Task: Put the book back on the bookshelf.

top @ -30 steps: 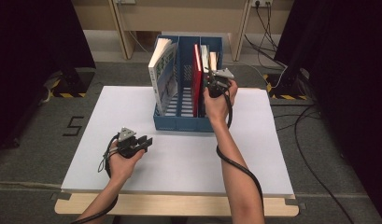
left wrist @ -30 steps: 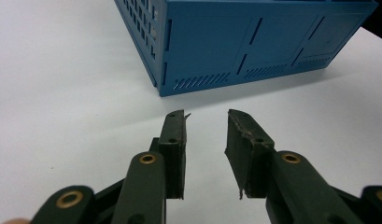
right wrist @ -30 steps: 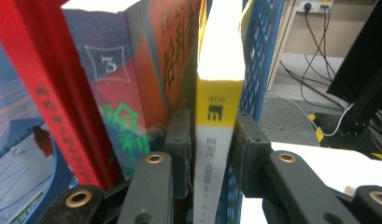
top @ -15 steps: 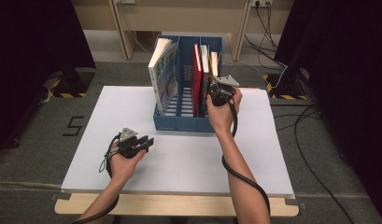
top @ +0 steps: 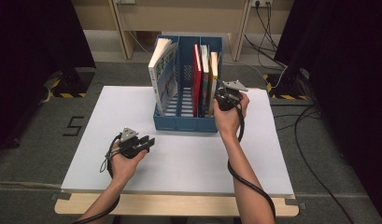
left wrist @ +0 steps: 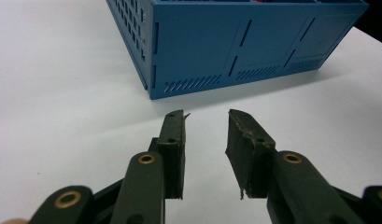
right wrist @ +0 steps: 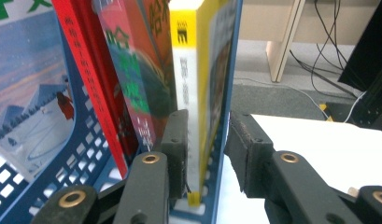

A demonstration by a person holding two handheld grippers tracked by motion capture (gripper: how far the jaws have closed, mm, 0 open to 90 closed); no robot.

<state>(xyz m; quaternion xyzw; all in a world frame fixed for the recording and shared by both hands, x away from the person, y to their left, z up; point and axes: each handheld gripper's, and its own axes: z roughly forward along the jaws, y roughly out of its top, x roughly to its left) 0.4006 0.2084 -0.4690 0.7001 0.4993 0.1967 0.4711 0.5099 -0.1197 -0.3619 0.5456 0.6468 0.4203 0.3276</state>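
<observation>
A blue three-slot file rack (top: 184,123) stands at the back middle of the white table (top: 179,158). Its left slot holds a leaning white-and-blue book (top: 163,70). In its right slot stand a red book (top: 196,70), a green-and-red book (top: 205,65) and a yellow book (top: 214,70). My right gripper (top: 220,92) hovers at the rack's right front corner. Its jaws have just been opening, and they straddle the yellow book (right wrist: 186,56) and the rack's right wall (right wrist: 228,93) without pressing. My left gripper (top: 149,140) rests open on the table, empty, facing the rack's front (left wrist: 235,46).
Cables (top: 314,154) trail over the grey floor to the right of the table. Black curtains hang on both sides. Wooden furniture legs (top: 121,32) stand behind the rack. A "5" (top: 74,126) is marked on the floor at the left. The table's front edge is a wooden strip (top: 179,205).
My right gripper has drawn back from above the rack's right slot toward its right front corner, and slightly lower. The left gripper has stayed put.
</observation>
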